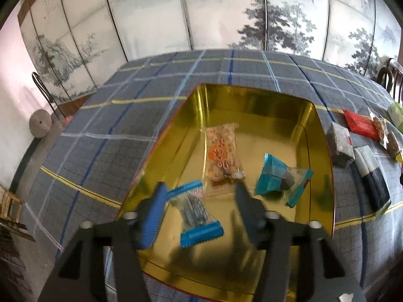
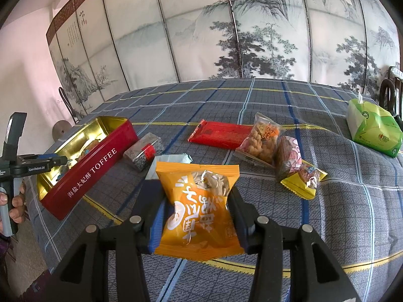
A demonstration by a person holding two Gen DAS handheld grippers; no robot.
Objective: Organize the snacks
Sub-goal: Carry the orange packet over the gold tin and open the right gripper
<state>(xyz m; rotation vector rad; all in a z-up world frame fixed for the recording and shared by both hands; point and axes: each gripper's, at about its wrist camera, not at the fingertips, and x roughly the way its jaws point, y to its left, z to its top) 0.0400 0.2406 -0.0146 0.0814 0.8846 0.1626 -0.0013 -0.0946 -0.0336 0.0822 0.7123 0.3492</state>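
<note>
Left wrist view: your left gripper (image 1: 199,196) hangs over the gold-lined toffee tin (image 1: 252,100), jaws spread, and the clear packet with blue crimped ends (image 1: 197,212) sits between them, apparently free of the pads and lying on or just above the tin floor. I judge this step to be the drop-off of that packet. Two more packets lie farther in: a pale crackly bag of nuts (image 1: 223,151) and a teal foil wrapper (image 1: 277,178) to its right. In the right wrist view, your right gripper (image 2: 195,209) pinches a glossy orange seed packet (image 2: 199,209) above the quilted plaid cloth (image 2: 352,201); the tin, red-walled and rectangular, stands to the left. The next move likely calls for clearing your left gripper away, then carrying the orange packet left over the tin's rim. Loose snacks (image 2: 264,141) wait on the far right, beside a soft green tissue pack (image 2: 375,130).
</note>
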